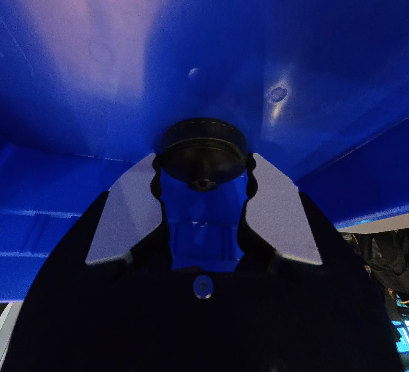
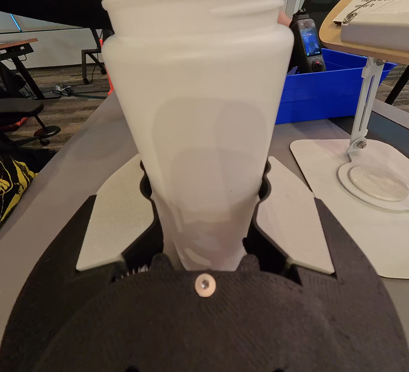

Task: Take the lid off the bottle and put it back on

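Right gripper: fingers clenched on the white translucent plastic bottle, low on its body. Long axis runs forward along the fingers; bare threaded neck at the far end, no lid on it.

Left gripper: fingers grasp the dark round screw lid by its rim at their tips, inside the blue plastic bin, close to its wall.

Judgement: lid is off; refitting needs its open face lined up with the neck axis.

Grey surface lies beneath the right gripper.

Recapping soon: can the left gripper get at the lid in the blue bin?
Likely yes: the lid sits between the left gripper's fingertips, with the pads against both its sides and nothing in between.
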### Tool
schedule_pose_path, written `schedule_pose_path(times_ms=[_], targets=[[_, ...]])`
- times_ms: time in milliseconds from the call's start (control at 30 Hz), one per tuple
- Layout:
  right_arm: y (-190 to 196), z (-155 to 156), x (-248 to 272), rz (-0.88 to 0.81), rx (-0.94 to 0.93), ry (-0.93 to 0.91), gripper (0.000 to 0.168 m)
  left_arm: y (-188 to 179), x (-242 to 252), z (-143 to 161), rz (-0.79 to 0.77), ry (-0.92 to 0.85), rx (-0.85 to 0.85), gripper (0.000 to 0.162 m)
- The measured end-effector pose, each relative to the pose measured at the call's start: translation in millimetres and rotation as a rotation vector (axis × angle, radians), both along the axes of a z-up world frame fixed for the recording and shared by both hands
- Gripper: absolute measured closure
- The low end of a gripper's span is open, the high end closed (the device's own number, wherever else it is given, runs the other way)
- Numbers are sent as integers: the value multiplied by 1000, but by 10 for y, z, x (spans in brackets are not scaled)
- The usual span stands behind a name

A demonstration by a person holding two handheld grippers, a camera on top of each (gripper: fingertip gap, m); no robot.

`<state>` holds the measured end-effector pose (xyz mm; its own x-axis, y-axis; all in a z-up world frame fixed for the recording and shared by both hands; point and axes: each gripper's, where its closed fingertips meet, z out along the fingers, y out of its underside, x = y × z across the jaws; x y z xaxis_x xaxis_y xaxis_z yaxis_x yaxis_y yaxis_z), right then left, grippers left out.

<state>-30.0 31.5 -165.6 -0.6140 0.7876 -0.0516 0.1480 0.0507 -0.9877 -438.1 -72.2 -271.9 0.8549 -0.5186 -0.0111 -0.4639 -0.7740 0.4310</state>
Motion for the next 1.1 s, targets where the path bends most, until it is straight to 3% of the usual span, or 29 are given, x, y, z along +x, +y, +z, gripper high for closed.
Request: schedule_pose_path(times_ms=[33, 300, 567, 1100], targets=[[1, -1, -1, 0, 0, 0, 71, 0, -1, -1, 1, 0, -7, 87], [8, -21, -5, 3, 0, -6, 72, -6, -2, 9, 1, 12, -4, 87], [19, 0, -3, -1, -7, -1, 67, 31, 148, 106, -22, 19, 164, 87], [42, 80, 44, -17, 39, 32, 54, 133, 907, 963, -79, 197, 740, 88]])
